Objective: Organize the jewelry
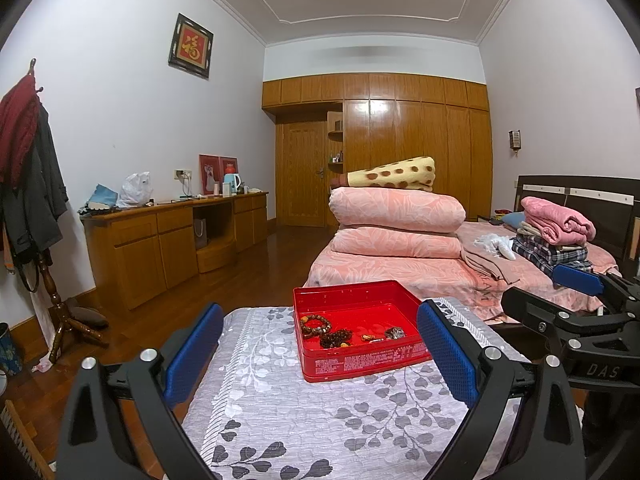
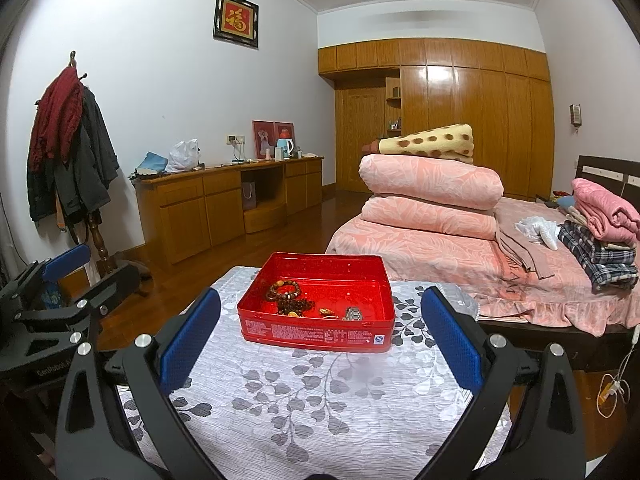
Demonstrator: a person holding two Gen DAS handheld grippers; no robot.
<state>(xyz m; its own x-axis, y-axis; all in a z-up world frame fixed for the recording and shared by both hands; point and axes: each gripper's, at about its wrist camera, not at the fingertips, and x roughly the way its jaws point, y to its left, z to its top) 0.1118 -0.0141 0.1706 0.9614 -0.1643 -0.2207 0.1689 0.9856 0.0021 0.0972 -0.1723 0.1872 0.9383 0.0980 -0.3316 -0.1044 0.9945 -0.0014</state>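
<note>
Jewelry [image 2: 298, 300] lies already inside the red tin [image 2: 316, 336] on the surface [image 2: 304, 400], so we hold both claws, left claw [image 1: 320, 344] and right claw [image 2: 320, 340], spread and empty, and should lower slowly over one piece.

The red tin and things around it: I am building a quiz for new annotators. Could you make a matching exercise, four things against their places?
Things:
1. bead bracelets
2. spotted blanket
3. red tin
4. dark red scarf

Places:
A. on the leaf-patterned cloth
B. on the coat stand
C. inside the tin
D. on top of the folded pink quilts

Pairs: 1-C, 2-D, 3-A, 4-B
</note>
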